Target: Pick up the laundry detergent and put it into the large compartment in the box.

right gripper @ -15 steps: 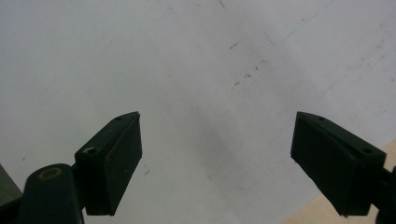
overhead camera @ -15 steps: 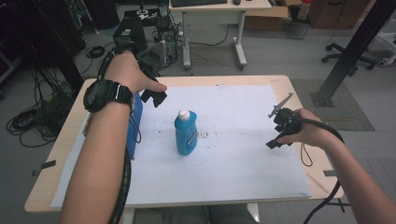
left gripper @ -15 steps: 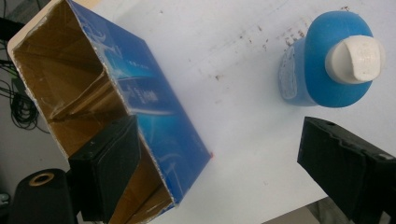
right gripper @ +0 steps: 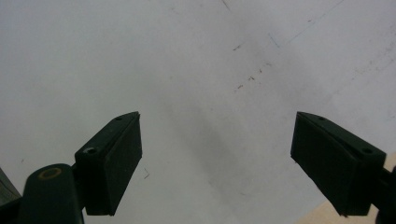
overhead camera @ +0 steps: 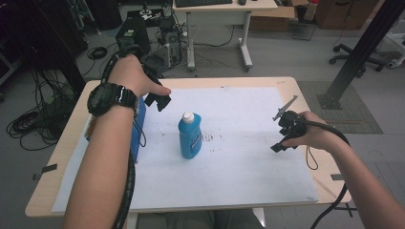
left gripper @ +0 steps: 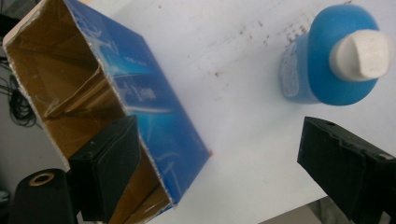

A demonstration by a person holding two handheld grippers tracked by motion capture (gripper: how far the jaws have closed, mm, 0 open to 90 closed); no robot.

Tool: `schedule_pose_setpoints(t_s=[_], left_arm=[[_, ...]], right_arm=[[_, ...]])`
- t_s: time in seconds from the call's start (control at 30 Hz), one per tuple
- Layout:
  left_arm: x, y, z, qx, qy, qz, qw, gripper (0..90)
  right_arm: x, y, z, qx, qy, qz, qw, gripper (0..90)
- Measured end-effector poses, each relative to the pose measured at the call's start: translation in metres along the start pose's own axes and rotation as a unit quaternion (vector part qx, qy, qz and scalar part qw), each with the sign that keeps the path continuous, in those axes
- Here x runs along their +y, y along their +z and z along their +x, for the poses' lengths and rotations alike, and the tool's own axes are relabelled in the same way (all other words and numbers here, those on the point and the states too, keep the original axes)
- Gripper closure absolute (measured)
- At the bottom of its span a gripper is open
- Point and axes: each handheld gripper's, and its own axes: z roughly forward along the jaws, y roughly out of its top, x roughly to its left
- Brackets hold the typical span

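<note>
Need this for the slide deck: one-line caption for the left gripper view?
Open left gripper hovering above an open-ended blue box and an upright blue bottle on white paper.

Between the blue bottle (overhead camera: 189, 136) and the open box (overhead camera: 138, 129) I see a narrow bare lane of tabletop (overhead camera: 248, 167); rightward, open paper lies unobstructed toward my right tongs (overhead camera: 282, 138).

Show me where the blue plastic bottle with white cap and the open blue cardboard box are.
Blue plastic bottle with white cap (overhead camera: 190, 138): high view, on its label.
Open blue cardboard box (left gripper: 154, 107): left gripper view, on its blue printed side.
</note>
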Motion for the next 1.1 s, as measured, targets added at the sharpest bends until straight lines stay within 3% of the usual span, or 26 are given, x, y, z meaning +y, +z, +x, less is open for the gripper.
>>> schedule_pose_setpoints(t_s=[0.23,0.37,0.7,1.1], left_arm=[[0.003,-0.003,-0.003,0.000,-0.006,-0.004,1.0000,13.1],[0.006,-0.008,-0.006,0.002,-0.023,-0.009,0.9997,12.7],[0.012,-0.010,-0.017,0.001,-0.039,-0.007,0.9992,12.4],[0.023,-0.010,-0.036,-0.006,-0.030,-0.009,0.9995,12.5]], right_arm=[[-0.001,-0.002,0.001,0.000,0.001,-0.004,1.0000,16.8],[-0.001,-0.003,0.002,0.000,0.000,-0.004,1.0000,16.8],[-0.004,-0.004,0.005,0.001,0.000,-0.008,1.0000,16.7],[-0.009,-0.005,0.005,-0.001,0.005,-0.009,0.9999,16.7]])
